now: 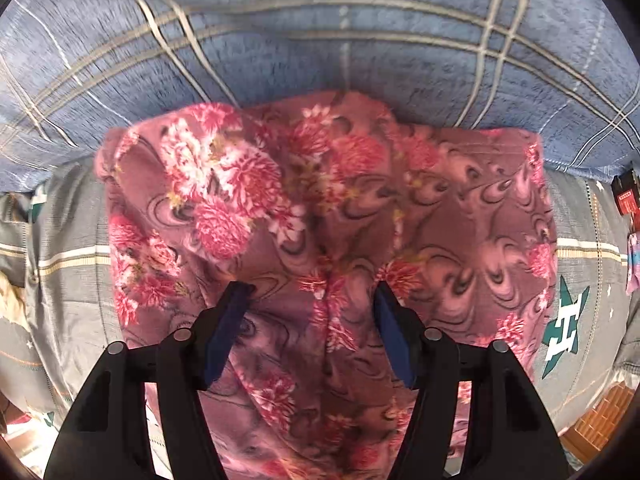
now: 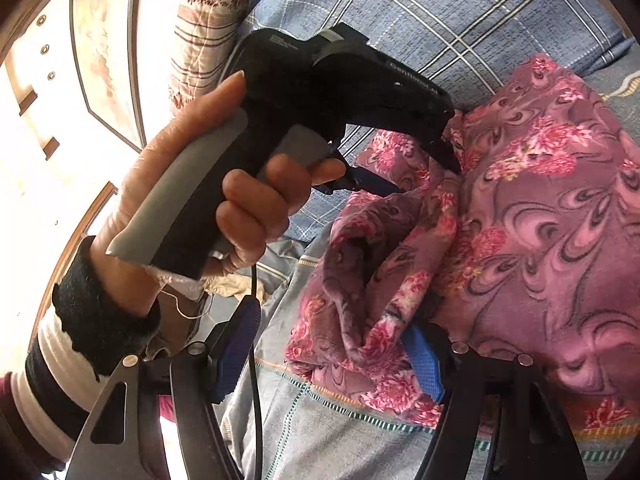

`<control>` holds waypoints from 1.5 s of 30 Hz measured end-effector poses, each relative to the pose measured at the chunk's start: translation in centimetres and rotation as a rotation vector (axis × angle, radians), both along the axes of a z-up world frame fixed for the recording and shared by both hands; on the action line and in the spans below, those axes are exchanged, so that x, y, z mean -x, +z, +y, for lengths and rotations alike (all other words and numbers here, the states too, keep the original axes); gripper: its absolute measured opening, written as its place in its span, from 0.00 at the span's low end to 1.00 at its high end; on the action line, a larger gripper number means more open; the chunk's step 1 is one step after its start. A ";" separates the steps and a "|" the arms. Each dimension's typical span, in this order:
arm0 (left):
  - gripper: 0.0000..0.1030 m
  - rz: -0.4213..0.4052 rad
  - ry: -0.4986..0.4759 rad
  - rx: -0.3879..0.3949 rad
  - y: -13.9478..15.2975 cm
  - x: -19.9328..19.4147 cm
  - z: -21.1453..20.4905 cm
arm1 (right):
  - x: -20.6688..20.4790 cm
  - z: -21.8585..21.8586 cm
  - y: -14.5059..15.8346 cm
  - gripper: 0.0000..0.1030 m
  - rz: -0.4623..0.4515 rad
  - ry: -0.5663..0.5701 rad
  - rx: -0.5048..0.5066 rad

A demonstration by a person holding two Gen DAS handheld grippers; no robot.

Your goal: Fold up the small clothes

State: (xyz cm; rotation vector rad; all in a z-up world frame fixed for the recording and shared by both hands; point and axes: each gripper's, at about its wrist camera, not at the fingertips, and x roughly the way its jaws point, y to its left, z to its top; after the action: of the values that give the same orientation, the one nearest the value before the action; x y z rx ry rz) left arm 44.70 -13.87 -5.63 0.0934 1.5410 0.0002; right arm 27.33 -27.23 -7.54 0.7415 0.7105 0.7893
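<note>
A pink floral garment [image 1: 320, 208] lies rumpled on the bed, with a raised fold running down its middle. My left gripper [image 1: 312, 292] points straight down over that fold, its dark blue pads apart and not pressing the cloth. In the right wrist view a hand [image 2: 224, 184] holds the left gripper [image 2: 424, 178], whose tips sit at the top edge of the garment [image 2: 540, 208]. My right gripper [image 2: 332, 332] is open near the garment's lower left corner. A bunched fold lies between its fingers, against the right blue pad [image 2: 424, 360] and well apart from the left one.
The garment rests across a blue plaid blanket [image 1: 320, 40] and a grey quilt with a green star print [image 1: 568, 320]. A red and black object [image 1: 626, 196] sits at the right edge. A striped pillow [image 2: 208, 20] and a black cable [image 2: 254, 340] lie on the left.
</note>
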 end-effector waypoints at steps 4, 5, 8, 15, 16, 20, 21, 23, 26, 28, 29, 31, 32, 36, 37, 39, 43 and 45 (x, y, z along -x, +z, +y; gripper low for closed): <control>0.66 -0.004 -0.007 0.000 -0.8 -0.3 0.4 | 0.1 0.6 0.2 0.59 0.004 0.000 0.040; 0.57 -0.017 -0.012 -0.002 -0.7 -0.3 0.4 | 0.2 0.7 0.3 0.39 0.000 -0.007 0.055; 0.06 -0.060 -0.008 0.080 0.2 1.4 -1.7 | -0.2 0.7 -0.3 0.07 0.029 -0.001 0.046; 0.02 -0.119 -0.012 0.272 3.4 4.6 -1.5 | 1.0 -1.3 1.1 0.06 -0.001 -0.030 -0.057; 0.02 -0.126 -0.021 0.292 4.0 4.9 -2.0 | 1.5 -1.8 1.6 0.06 -0.011 -0.037 -0.079; 0.02 -0.141 -0.085 0.372 6.3 6.2 -5.4 | 3.6 -4.3 3.5 0.06 -0.056 -0.095 -0.111; 0.02 -0.143 -0.109 0.385 6.6 6.6 -6.5 | 4.1 -5.2 3.9 0.06 -0.065 -0.114 -0.115; 0.02 -0.146 -0.154 0.397 6.9 7.2 -8.9 | 5.1 -7.1 4.5 0.06 -0.076 -0.155 -0.112; 0.02 -0.121 -0.181 0.379 5.5 6.0 -11.7 | 5.9 -9.5 4.0 0.06 -0.041 -0.215 -0.089; 0.02 -0.104 -0.161 0.374 3.0 5.0 -11.3 | 5.6 -10.6 2.7 0.06 0.021 -0.246 -0.080; 0.02 -0.095 -0.142 0.381 2.3 4.9 -11.5 | 5.4 -11.1 1.8 0.06 0.067 -0.257 -0.073; 0.02 -0.079 -0.105 0.425 1.3 4.7 -10.8 | 5.0 -11.8 0.3 0.11 0.141 -0.280 -0.063; 0.02 -0.081 -0.097 0.449 1.7 4.7 -10.4 | 4.8 -11.8 -0.4 0.11 0.178 -0.270 -0.047; 0.05 -0.156 -0.095 0.569 5.4 5.8 -7.7 | 5.1 -11.7 0.2 0.21 0.229 -0.282 0.019; 0.08 -0.183 -0.098 0.599 6.6 6.0 -6.6 | 5.5 -12.1 1.0 0.21 0.209 -0.298 0.023; 0.26 -0.248 -0.087 0.630 8.8 6.5 -3.8 | 6.0 -12.8 2.9 0.30 0.142 -0.342 0.037; 0.57 -0.379 -0.012 0.501 10.1 7.4 3.0 | 7.3 -14.2 7.1 0.54 -0.009 -0.481 0.096; 0.57 -0.363 0.023 0.478 8.5 7.2 5.2 | 5.9 -14.2 7.9 0.55 -0.022 -0.452 0.064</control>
State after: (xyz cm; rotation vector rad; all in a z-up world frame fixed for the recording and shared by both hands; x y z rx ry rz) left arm 37.48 -8.65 2.86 -0.2901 1.1451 -0.3153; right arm 21.46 -41.42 0.34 0.7961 0.5181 0.3609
